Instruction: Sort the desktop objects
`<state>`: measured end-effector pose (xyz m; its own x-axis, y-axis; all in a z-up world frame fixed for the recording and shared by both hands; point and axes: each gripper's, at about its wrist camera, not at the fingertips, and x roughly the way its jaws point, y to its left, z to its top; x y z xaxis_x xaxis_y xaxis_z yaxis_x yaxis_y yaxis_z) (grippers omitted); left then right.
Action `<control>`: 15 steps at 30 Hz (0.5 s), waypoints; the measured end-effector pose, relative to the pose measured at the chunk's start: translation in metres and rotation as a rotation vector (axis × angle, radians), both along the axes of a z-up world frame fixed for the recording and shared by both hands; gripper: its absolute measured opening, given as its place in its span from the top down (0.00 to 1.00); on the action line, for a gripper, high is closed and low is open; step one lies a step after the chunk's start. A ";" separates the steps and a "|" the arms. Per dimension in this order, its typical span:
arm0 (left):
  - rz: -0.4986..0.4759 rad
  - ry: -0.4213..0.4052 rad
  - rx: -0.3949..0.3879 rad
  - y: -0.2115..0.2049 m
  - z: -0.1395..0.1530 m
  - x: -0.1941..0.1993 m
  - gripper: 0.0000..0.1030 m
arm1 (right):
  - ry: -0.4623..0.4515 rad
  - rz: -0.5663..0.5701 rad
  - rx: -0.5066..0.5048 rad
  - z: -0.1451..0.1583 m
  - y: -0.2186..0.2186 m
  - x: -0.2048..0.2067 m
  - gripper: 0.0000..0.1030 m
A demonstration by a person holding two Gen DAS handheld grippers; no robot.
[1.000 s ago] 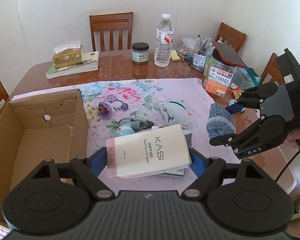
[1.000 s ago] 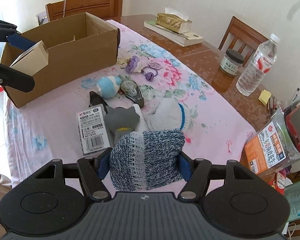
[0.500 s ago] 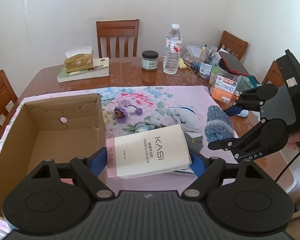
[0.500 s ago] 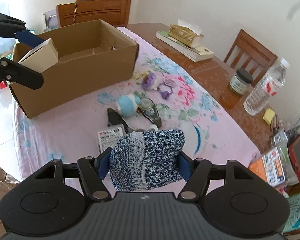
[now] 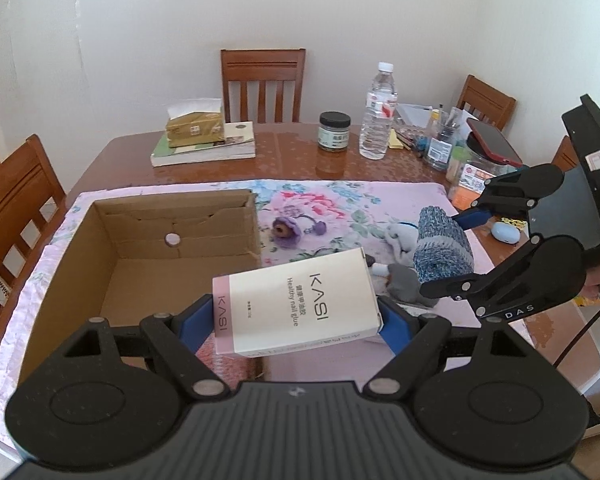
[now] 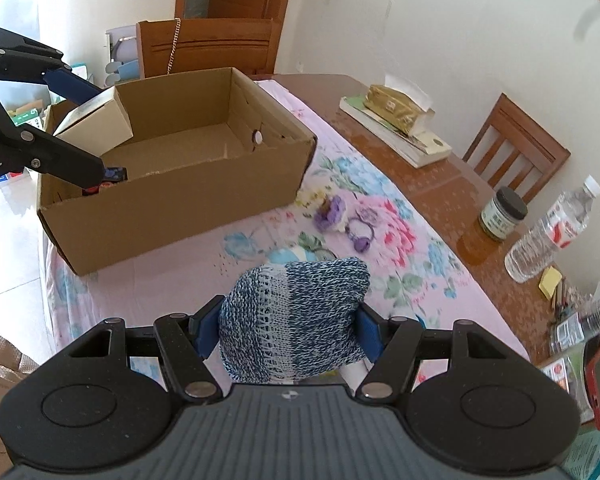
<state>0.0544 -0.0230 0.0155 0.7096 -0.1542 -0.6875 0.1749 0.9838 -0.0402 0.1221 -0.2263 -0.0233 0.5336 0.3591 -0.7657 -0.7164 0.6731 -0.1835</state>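
Floral cloth covers table. Left gripper [image 5: 297,322] clamps KASI box [image 5: 295,307] by ends, above carton [image 5: 171,248] edge: light, stiff, crushable. Right gripper [image 6: 285,330] squeezes knit sock [image 6: 293,316] mid-air: soft, compressible, grip mid-bundle.

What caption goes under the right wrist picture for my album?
Right tongs gripping a rolled blue-and-white knitted sock, heading toward the open brown cardboard box on the floral tablecloth.

left tongs [image 5: 297,320] clamped, right tongs [image 6: 287,332] clamped
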 end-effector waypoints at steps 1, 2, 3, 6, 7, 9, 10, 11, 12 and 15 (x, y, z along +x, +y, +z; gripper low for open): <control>0.004 0.001 0.000 0.003 0.000 0.000 0.19 | -0.003 0.000 0.001 0.000 0.003 0.000 0.31; 0.008 -0.001 0.002 0.006 0.000 0.001 0.19 | -0.006 0.001 0.003 0.001 0.006 0.001 0.31; 0.012 -0.003 0.006 0.008 0.000 0.001 0.19 | -0.007 0.003 0.008 0.001 0.009 0.001 0.31; 0.030 -0.005 0.013 0.018 -0.001 0.002 0.19 | -0.018 0.013 0.019 0.006 0.018 0.000 0.31; 0.036 -0.005 0.014 0.021 -0.001 0.002 0.19 | -0.022 0.018 0.020 0.007 0.021 0.000 0.31; 0.049 -0.005 0.021 0.029 -0.003 0.001 0.19 | -0.032 0.026 0.020 0.010 0.027 0.000 0.31; 0.056 -0.003 0.024 0.032 -0.004 0.002 0.18 | -0.035 0.030 0.020 0.011 0.029 0.000 0.31; 0.064 -0.001 0.023 0.035 -0.006 0.002 0.18 | -0.038 0.032 0.019 0.012 0.031 0.000 0.31; 0.073 0.002 0.020 0.039 -0.008 0.003 0.18 | -0.040 0.032 0.021 0.013 0.033 0.000 0.31; 0.096 0.022 0.015 0.048 -0.014 0.004 0.18 | -0.042 0.038 0.028 0.016 0.040 0.000 0.31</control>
